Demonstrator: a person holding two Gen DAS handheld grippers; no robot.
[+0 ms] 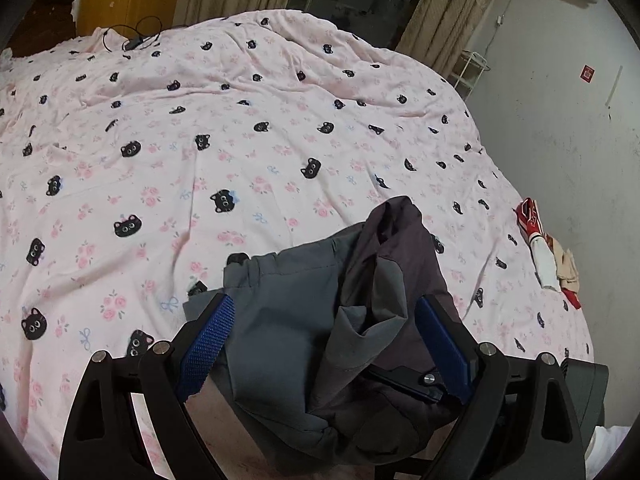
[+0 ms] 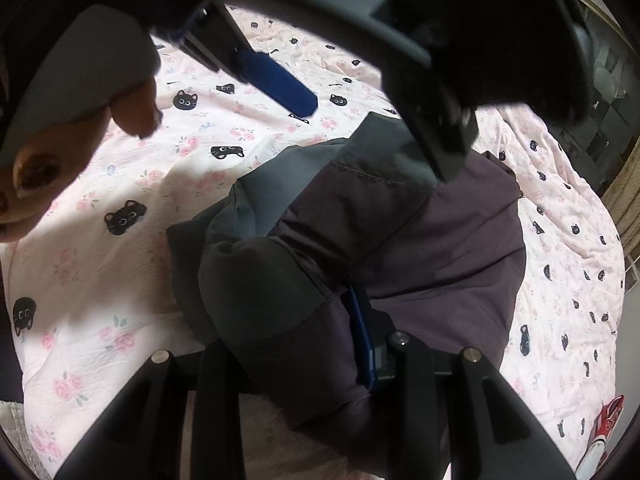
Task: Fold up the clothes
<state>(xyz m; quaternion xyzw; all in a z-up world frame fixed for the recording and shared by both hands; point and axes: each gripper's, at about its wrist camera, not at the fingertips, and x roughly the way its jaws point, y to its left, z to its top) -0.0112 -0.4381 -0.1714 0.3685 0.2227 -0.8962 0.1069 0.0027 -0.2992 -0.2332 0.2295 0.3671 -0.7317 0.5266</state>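
Left wrist cam: looks fwd and down past its own fingers [image 1: 320, 344] over the bedsheet [image 1: 240, 140] to far curtains [image 1: 440, 8], garment [image 1: 304, 320] close in front. Right wrist cam: steeper, v. close on same garment [image 2: 400, 240]; left gripper [image 2: 360, 92] overhead. Shared: garment, sheet [image 2: 100, 280].

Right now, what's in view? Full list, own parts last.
bedsheet: 1, pink with black cats, covers bed
garment: 1, grey and dark purple, crumpled on near sheet
cable: 1, black, far edge of sheet
clothes pile: 1, red, white and beige, right edge
curtains: 2, tan, beside window
left gripper: 1, black with blue pads, wide open around garment
right gripper: 1, same colours, garment bunched between jaws
hand: 1, grey sleeve
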